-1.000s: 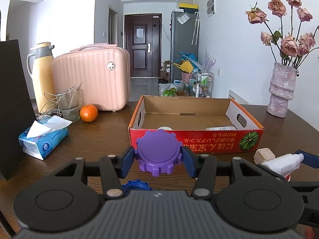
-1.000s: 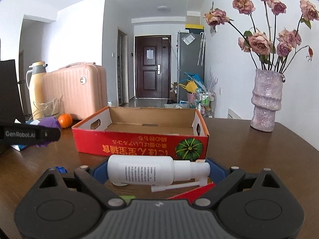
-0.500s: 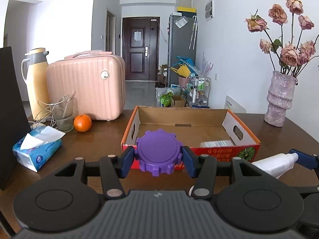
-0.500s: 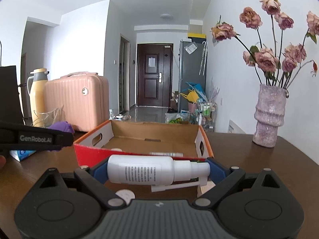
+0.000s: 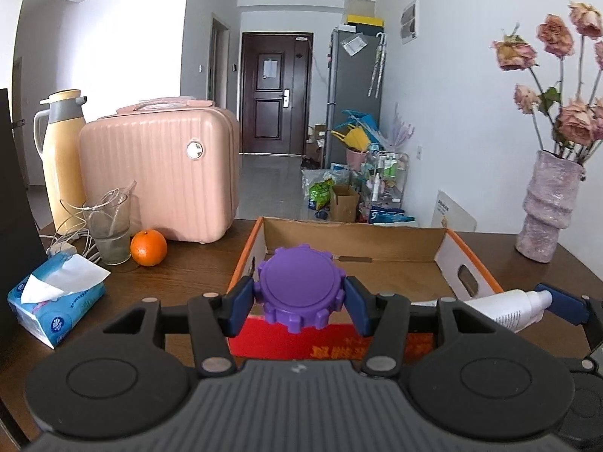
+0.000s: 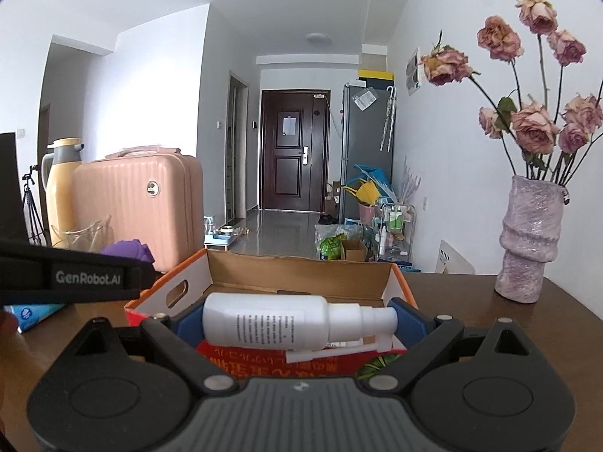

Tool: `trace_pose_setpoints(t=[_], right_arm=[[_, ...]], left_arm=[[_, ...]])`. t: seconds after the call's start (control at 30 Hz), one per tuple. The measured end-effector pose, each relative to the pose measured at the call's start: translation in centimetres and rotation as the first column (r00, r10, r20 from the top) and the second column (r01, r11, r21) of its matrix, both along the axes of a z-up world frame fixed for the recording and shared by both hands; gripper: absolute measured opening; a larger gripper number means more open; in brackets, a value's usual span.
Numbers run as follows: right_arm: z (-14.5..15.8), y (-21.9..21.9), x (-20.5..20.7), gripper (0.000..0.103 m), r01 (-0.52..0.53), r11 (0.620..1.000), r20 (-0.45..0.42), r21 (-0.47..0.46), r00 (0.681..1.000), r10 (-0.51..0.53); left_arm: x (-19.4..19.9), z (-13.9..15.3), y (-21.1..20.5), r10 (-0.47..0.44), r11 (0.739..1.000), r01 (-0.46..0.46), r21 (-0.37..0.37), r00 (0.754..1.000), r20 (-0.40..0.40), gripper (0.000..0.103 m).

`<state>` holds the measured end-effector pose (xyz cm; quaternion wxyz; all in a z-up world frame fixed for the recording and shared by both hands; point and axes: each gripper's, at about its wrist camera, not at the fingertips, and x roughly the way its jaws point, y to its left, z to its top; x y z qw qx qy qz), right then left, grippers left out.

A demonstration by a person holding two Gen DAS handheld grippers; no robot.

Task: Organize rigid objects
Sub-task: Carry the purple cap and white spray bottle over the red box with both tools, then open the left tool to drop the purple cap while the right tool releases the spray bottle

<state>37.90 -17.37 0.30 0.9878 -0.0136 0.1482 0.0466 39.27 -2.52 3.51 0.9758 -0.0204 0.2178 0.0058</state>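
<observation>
Above the cardboard box [image 5: 444, 243], jaws hold purple gear [image 5: 300, 288]; spray bottle [image 6: 279, 320].

Both wrist views face the doorway closely over the shared cardboard box [image 5: 444, 243], seemingly side by side.

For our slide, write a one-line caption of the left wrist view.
Left gripper holds a purple gear-shaped cap in front of an open cardboard box on a wooden table.

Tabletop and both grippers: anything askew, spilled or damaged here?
Nothing spilled or damaged. The left gripper squarely clamps a purple gear-shaped lid; the right gripper holds a white spray bottle lying sideways. Only loose white cables straggle around the glass cup.
</observation>
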Motion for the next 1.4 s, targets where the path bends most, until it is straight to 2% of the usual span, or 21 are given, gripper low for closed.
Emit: trace_pose_setpoints(t=[0.47, 0.73, 1.07, 1.3, 1.4], right_arm=[[0.4, -0.8, 6.6, 0.097, 0.021, 1.000, -0.044, 0.014, 0.999, -0.021], [0.4, -1.3, 9.8, 0.097, 0.042, 0.999, -0.076, 0.024, 0.996, -0.040], [-0.9, -1.1, 13.9, 0.097, 0.050, 0.998, -0.160, -0.023, 0.986, -0.053], [-2.8, -1.1, 15.0, 0.097, 0.052, 0.998, -0.222, -0.037, 0.973, -0.059], [-3.2, -0.8, 15.0, 0.097, 0.044, 0.998, -0.234, -0.049, 0.971, -0.054]], left_arm=[[5.6, -0.1, 0.1, 0.021, 1.000, -0.021, -0.001, 0.999, -0.028, 0.054], [9.6, -0.9, 0.3, 0.038, 0.999, -0.037, 0.013, 0.996, -0.086, 0.054], [13.0, -2.5, -0.1, 0.028, 0.998, -0.020, 0.056, 0.990, -0.138, 0.054], [14.6, -4.4, 0.4, 0.041, 0.997, -0.026, 0.074, 0.977, -0.208, 0.054], [14.7, -4.7, 0.3, 0.042, 0.996, -0.024, 0.083, 0.976, -0.212, 0.054]])
